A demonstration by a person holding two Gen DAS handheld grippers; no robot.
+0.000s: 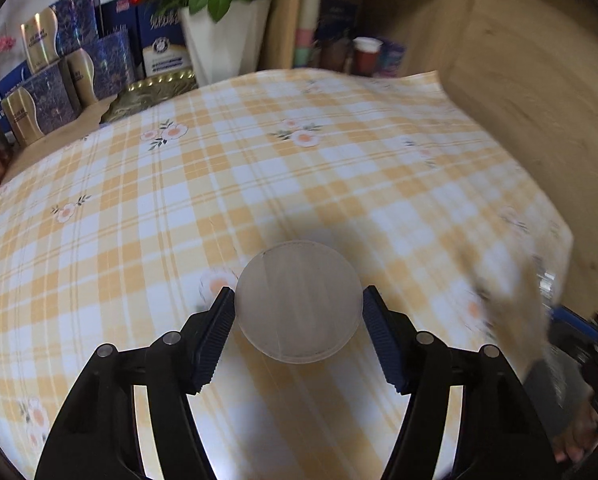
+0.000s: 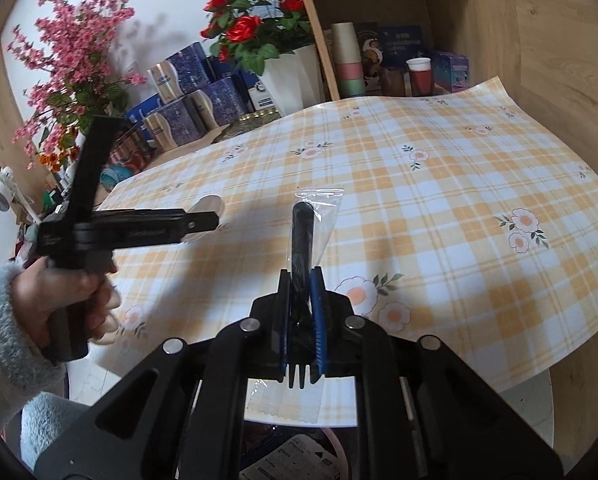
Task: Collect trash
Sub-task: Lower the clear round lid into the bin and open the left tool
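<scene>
In the left wrist view my left gripper (image 1: 298,294) is shut on a round translucent plastic cup (image 1: 299,300), seen end-on above the checked tablecloth (image 1: 259,168). In the right wrist view my right gripper (image 2: 300,276) is shut on a black plastic fork in a clear wrapper (image 2: 303,236), held above the near table edge. The left gripper (image 2: 203,216) also shows there at the left, with the cup's pale round end (image 2: 207,205) at its tip.
Blue and gold boxes (image 2: 187,100), a white pot of red roses (image 2: 295,72) and pink flowers (image 2: 75,60) stand at the table's back left. A wooden shelf (image 2: 379,60) holds cups and boxes. A dark bin (image 2: 299,456) with trash sits below the near edge.
</scene>
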